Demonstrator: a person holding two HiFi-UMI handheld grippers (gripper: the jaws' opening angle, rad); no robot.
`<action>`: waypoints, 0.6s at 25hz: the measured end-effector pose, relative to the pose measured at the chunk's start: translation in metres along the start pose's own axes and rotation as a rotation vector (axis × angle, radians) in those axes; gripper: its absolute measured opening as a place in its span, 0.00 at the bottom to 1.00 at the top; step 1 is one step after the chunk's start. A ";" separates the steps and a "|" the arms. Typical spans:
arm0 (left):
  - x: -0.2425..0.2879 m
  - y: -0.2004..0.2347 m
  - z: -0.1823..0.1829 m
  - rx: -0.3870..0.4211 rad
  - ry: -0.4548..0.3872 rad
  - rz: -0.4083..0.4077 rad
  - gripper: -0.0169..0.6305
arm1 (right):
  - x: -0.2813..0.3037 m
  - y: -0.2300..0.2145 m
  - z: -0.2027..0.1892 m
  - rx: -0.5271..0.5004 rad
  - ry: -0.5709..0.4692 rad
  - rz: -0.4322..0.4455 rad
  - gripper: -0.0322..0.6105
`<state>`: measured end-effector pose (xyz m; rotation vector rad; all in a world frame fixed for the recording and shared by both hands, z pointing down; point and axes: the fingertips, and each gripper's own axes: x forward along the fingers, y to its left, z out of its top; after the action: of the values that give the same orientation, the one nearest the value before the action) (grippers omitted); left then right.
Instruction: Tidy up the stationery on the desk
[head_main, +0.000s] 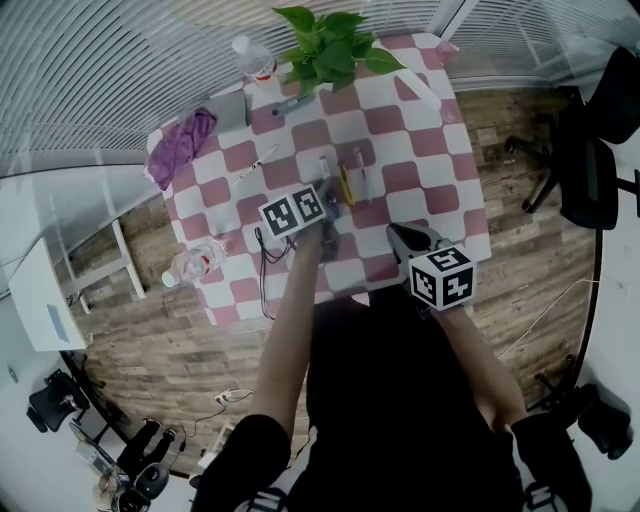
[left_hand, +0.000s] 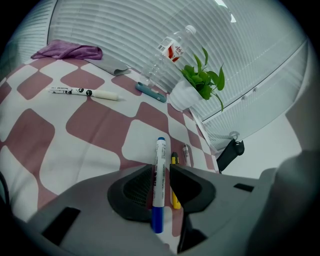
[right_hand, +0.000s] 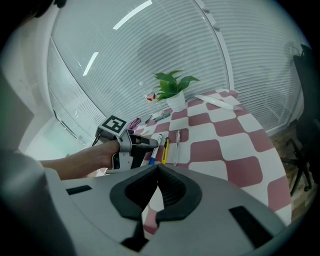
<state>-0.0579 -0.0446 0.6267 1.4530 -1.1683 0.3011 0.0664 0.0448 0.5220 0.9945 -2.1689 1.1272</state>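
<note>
Left gripper view: the blue marker (left_hand: 160, 155) is laid beside the yellow pen (left_hand: 174, 197) near the desk's (left_hand: 90, 125) middle, between the left gripper's (left_hand: 162, 168) released jaws. The right gripper (right_hand: 157, 166) is clenched, empty. A clean withdrawal is judged the next need.

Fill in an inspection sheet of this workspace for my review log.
Surface: table covered by a checked cloth.
Job's things: blue-capped marker, yellow pen and clear pen lie side by side; white marker and teal bar farther back.
Clutter: water bottle, second bottle lying near the left edge, purple cloth, potted plant.
Grippers: left gripper open, blue-capped marker between its jaws; right gripper shut, empty.
Cables: black cable at the near table edge.
Surroundings: wooden floor, office chair, window blinds.
</note>
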 end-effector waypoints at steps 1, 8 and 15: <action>0.000 -0.001 0.000 0.001 0.001 -0.002 0.22 | 0.000 0.000 0.000 0.001 0.001 0.001 0.08; -0.011 -0.008 0.010 0.043 -0.004 -0.011 0.26 | 0.001 0.003 0.001 0.006 -0.003 0.014 0.08; -0.027 -0.007 0.039 0.181 0.012 0.007 0.29 | 0.007 0.006 0.004 0.011 -0.008 0.032 0.08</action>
<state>-0.0817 -0.0666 0.5916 1.6018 -1.1603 0.4296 0.0573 0.0412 0.5215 0.9733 -2.1944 1.1528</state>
